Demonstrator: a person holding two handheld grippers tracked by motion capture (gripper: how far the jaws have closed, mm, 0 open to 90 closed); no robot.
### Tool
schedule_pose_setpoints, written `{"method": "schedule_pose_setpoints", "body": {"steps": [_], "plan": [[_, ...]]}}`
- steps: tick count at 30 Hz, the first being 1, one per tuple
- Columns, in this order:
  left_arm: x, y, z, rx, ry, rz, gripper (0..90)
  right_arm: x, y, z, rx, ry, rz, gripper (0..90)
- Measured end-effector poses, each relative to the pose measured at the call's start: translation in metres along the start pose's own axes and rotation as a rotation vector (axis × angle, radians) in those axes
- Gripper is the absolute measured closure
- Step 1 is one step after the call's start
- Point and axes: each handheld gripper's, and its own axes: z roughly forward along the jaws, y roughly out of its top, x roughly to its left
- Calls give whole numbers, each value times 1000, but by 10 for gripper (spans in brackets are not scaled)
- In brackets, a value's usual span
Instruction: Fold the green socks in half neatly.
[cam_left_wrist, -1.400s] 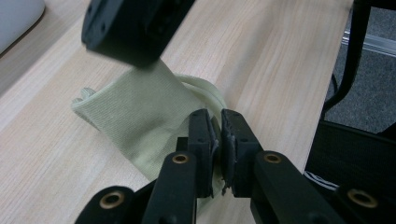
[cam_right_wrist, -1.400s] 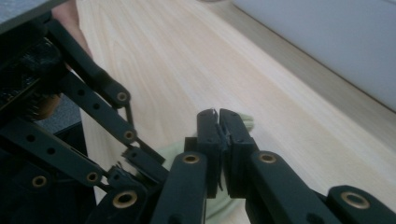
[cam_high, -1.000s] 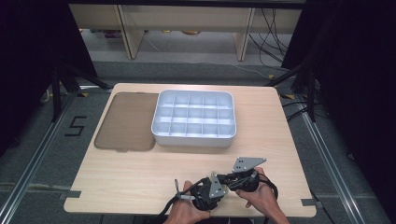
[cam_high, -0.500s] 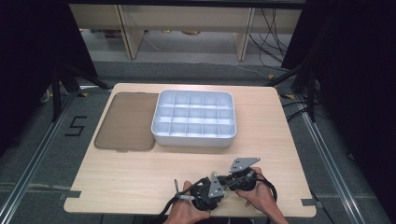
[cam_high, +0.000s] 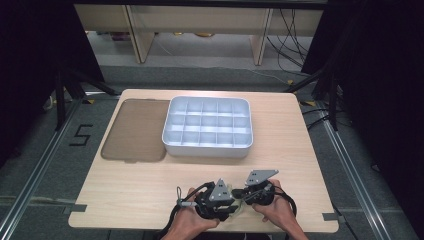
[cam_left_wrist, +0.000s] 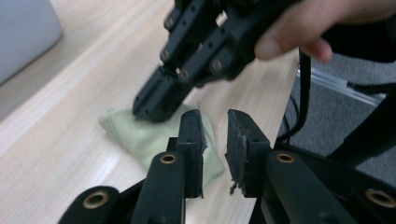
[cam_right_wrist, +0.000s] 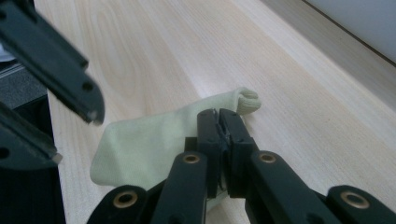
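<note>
- Pale green cloth (cam_right_wrist: 154, 144) lies flat near the tabletop's (cam_high: 125, 195) near edge, between both hands
- Right gripper (cam_right_wrist: 219, 122) has its jaws pressed together, pinching the cloth
- Left gripper (cam_left_wrist: 215, 122) hangs just above the cloth, jaws spread slightly
- White compartment tray (cam_high: 207, 128) and brown lid (cam_high: 135, 131) sit well apart, bare wood between

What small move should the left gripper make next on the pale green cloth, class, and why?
Probably close the left gripper on the cloth. Its jaws stand apart just over the cloth's near edge, while the right gripper is already shut on the far part, so a second grip would let both lift or spread it.
</note>
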Motion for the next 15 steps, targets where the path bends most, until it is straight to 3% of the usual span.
{"method": "schedule_pose_setpoints", "body": {"steps": [1, 4, 5, 14, 15], "plan": [[1, -4, 4, 36, 3, 32, 774, 0, 0, 0, 1, 0, 0, 876], [1, -7, 9, 59, 0, 41, 783, 2, 0, 0, 4, 5, 12, 876], [5, -10, 11, 113, 6, 67, 785, 1, 0, 0, 0, 4, 1, 876], [6, -18, 23, 126, 40, 77, 805, 1, 0, 0, 1, 3, 2, 876], [2, -18, 24, 123, 48, 49, 805, 1, 0, 0, -1, 5, 3, 876]]}}
